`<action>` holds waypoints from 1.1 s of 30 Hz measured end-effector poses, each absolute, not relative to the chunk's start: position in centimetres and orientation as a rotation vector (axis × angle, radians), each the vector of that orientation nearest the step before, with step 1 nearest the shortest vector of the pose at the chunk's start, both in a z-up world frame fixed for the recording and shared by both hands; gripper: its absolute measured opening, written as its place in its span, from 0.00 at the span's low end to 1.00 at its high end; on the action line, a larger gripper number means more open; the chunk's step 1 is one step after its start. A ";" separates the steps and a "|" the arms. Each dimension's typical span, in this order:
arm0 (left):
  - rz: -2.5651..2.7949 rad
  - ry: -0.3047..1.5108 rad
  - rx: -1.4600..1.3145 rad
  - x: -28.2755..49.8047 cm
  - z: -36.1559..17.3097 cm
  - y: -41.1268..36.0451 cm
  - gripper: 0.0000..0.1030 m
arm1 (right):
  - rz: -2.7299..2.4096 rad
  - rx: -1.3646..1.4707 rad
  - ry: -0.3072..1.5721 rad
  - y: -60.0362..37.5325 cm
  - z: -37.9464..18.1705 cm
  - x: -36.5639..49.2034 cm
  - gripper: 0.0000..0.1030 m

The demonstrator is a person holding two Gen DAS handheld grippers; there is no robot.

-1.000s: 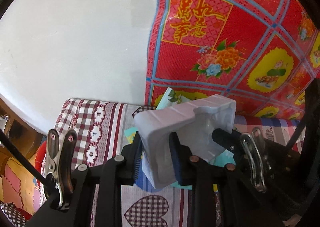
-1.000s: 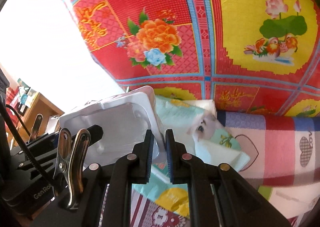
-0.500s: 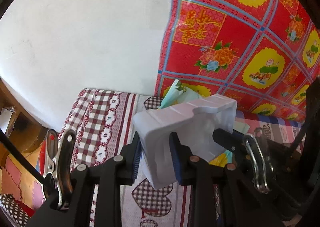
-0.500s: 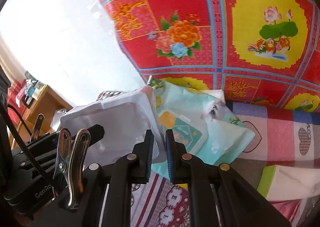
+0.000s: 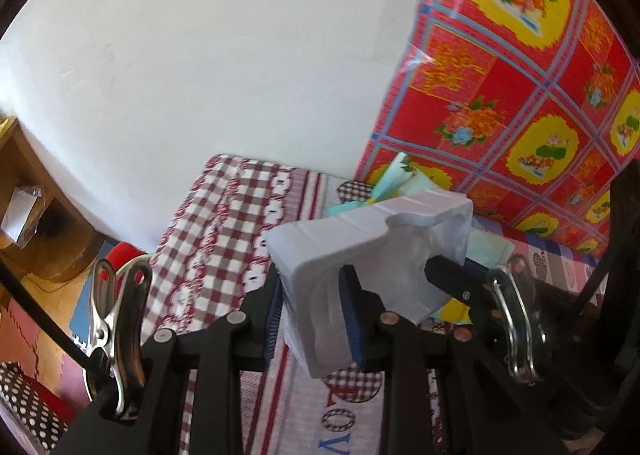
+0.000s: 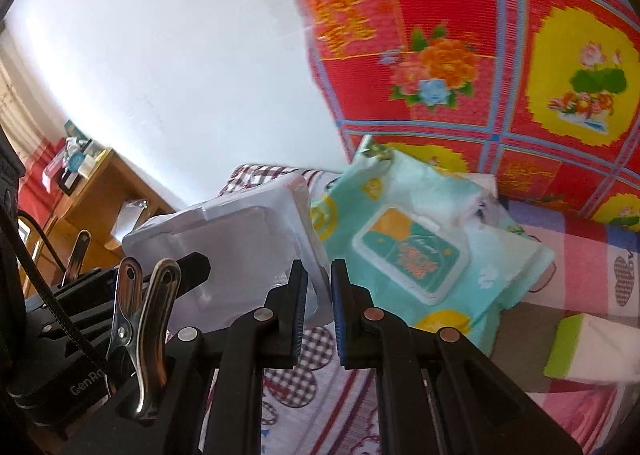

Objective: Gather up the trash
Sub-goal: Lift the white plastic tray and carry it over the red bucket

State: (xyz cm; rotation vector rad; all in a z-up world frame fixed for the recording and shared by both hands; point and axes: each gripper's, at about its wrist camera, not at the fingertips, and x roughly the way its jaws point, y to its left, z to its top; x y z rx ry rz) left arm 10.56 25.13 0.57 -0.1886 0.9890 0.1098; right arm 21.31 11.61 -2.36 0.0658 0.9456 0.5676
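- My left gripper (image 5: 314,319) is clamped across one end of the white moulded plastic tray (image 5: 372,255); both blue pads press its sides and the tray sticks up and away from me, clear of the bed.
- My right gripper (image 6: 319,295) is pinched nearly closed on a thin edge of the same tray (image 6: 224,247), so I have it held from both ends at once.
- In the right wrist view the tip of the left gripper shows dark against the tray's near face, at the lower left.
- In the left wrist view the tray hides part of the right gripper, whose dark finger reaches in from the right.
- Just beyond the tray lies a pale green wet-wipes pack (image 6: 424,239) with a flip lid, resting on the bedsheet (image 5: 224,223), which is checked red and white with hearts.
- The pack sits against the foot of a red floral wall cloth (image 6: 500,47); beside that is a plain white wall (image 5: 208,67).
- At the far left I see a wooden shelf unit (image 6: 96,191).
- I cannot tell whether the tray touches the wipes pack.
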 end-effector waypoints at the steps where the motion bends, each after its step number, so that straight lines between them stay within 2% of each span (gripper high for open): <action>1: 0.114 0.989 -0.192 10.3 0.6 25.5 0.28 | 0.574 0.061 0.947 12.2 -2.3 21.1 0.13; 33: 0.366 0.961 -0.371 2.1 0.4 45.1 0.28 | 0.808 -0.147 1.010 33.7 -3.8 15.8 0.13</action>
